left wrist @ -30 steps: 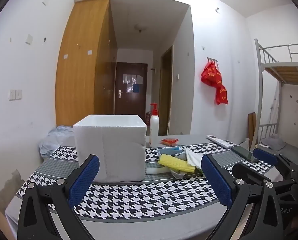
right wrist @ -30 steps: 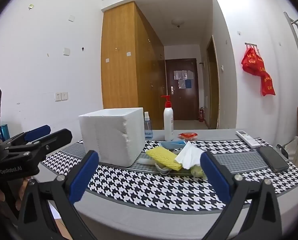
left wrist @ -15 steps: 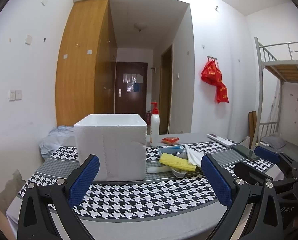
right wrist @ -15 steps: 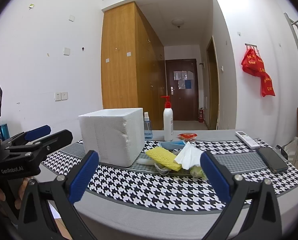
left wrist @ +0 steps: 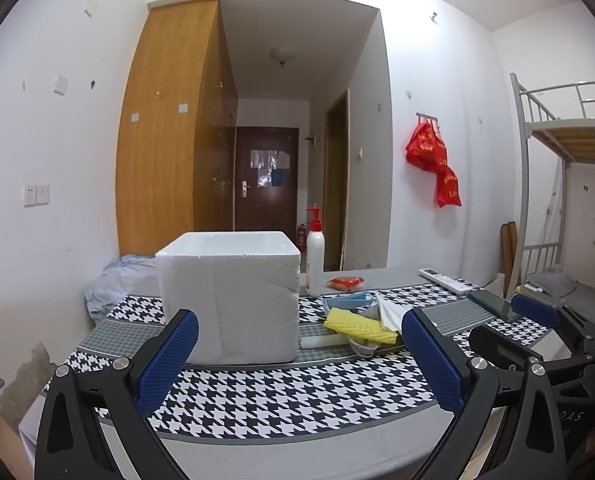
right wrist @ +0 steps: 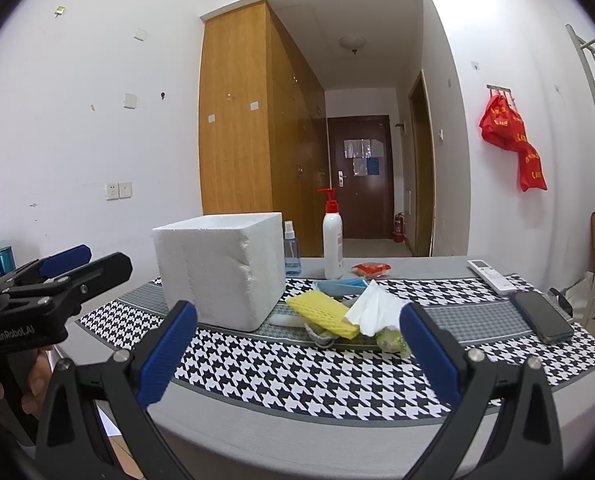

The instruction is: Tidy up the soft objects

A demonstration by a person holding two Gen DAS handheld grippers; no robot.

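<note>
A white foam box (left wrist: 229, 296) (right wrist: 221, 272) stands open-topped on the houndstooth table cloth. Just right of it lies a pile of soft things: a yellow foam net sleeve (left wrist: 359, 325) (right wrist: 321, 313), a white tissue (left wrist: 389, 312) (right wrist: 373, 308), a blue face mask (left wrist: 347, 302) (right wrist: 339, 286) and a greenish lump (right wrist: 391, 338). My left gripper (left wrist: 297, 360) hangs open at the table's near edge, facing the box. My right gripper (right wrist: 297, 356) is open too, empty, facing the pile. Each gripper shows at the side of the other's view.
A white pump bottle (right wrist: 332, 242), a small blue spray bottle (right wrist: 291, 250), a red packet (right wrist: 371, 268), a remote control (right wrist: 491, 276) and a dark phone (right wrist: 541, 316) lie on the table. A bunk bed (left wrist: 561, 184) stands at the right.
Both grippers stay open and nearly still. The left wrist view has shifted very slightly; nothing on the table has moved.
</note>
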